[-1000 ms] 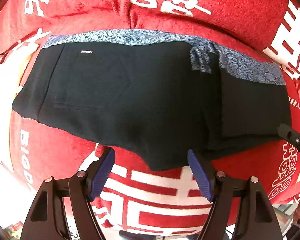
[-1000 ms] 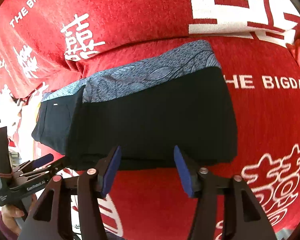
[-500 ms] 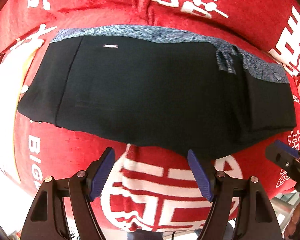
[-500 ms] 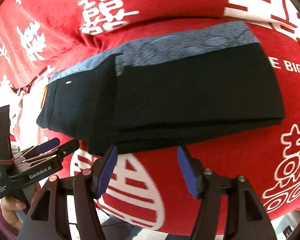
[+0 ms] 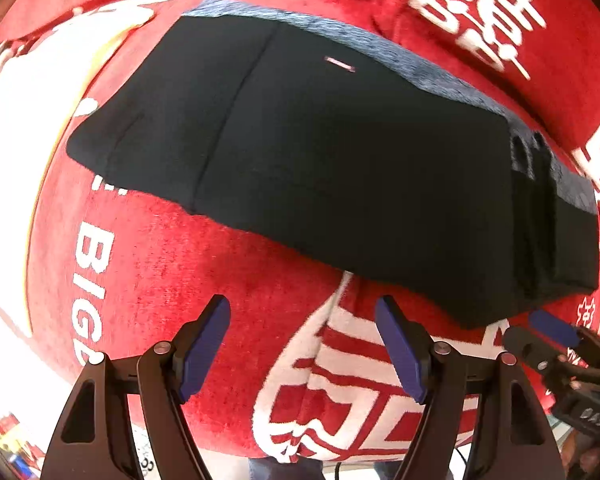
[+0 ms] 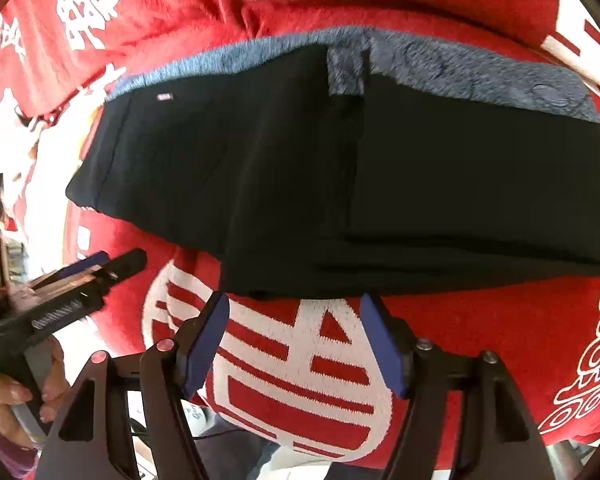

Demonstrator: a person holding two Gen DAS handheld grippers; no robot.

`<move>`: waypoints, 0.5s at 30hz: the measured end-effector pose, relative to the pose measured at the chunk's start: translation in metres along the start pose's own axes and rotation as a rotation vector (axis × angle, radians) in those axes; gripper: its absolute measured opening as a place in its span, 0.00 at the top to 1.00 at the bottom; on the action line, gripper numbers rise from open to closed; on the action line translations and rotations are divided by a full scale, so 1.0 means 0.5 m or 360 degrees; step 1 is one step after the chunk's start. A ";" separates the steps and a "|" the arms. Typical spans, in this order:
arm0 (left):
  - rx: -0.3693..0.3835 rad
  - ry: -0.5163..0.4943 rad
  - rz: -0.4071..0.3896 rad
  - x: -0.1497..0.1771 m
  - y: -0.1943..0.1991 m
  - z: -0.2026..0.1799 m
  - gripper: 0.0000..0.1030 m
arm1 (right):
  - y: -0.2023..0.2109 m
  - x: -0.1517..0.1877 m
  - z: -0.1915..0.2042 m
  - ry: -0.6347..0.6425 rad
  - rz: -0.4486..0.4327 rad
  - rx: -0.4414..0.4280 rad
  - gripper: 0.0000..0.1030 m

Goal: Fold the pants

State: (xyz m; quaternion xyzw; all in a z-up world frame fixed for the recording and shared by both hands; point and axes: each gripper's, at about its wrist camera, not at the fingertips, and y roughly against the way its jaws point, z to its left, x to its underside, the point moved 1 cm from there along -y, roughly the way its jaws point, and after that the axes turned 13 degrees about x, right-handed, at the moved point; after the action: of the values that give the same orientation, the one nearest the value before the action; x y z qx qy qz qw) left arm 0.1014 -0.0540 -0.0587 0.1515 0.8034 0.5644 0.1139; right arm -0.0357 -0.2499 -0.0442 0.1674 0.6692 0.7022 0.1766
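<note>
We hold both tools above a big red cloth (image 5: 172, 264) with white characters and letters, which covers the whole surface in front of us. On this cloth lie the pants (image 5: 340, 160), folded into a long, flat black bundle. In the left wrist view the pants are just ahead of the left gripper (image 5: 302, 346) and extend far to its right; in the right wrist view the pants (image 6: 340, 184) lie directly ahead of the right gripper (image 6: 294, 340), with their near edge just beyond its fingertips.

The fabric is plain black and looks smooth. Along the far edge runs a blue-grey patterned band (image 6: 480, 68), like a waistband or a lining. On the right part of the bundle one layer is folded over another, so we see stacked edges at the near side. A long seam (image 5: 228, 120) goes across the left part. A belt loop (image 6: 346, 70) of the same blue-grey fabric sits at the far edge, and a tiny light label (image 5: 340, 64) is near the band.

The left gripper has its blue pads wide apart and holds nothing. The right gripper is also spread open and empty; we cannot tell whether its tips touch the pants' edge.
</note>
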 end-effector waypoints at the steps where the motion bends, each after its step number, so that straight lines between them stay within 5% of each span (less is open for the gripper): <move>1: 0.0000 0.0009 -0.0010 -0.003 0.003 0.009 0.26 | -0.009 0.001 0.003 0.0005 0.0018 0.0006 0.30; 9: 0.0126 0.0214 -0.0205 -0.034 0.054 0.120 0.26 | -0.026 0.013 0.027 0.0028 0.0076 0.0010 0.30; 15: 0.0435 0.0426 -0.0345 -0.044 0.065 0.207 0.26 | -0.020 0.018 0.048 0.0024 0.0083 -0.0026 0.30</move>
State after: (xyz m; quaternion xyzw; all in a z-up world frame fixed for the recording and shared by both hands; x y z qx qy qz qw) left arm 0.1621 0.0385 -0.0625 0.0020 0.8920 0.4498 0.0445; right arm -0.0322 -0.2242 -0.0529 0.1780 0.6602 0.7132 0.1543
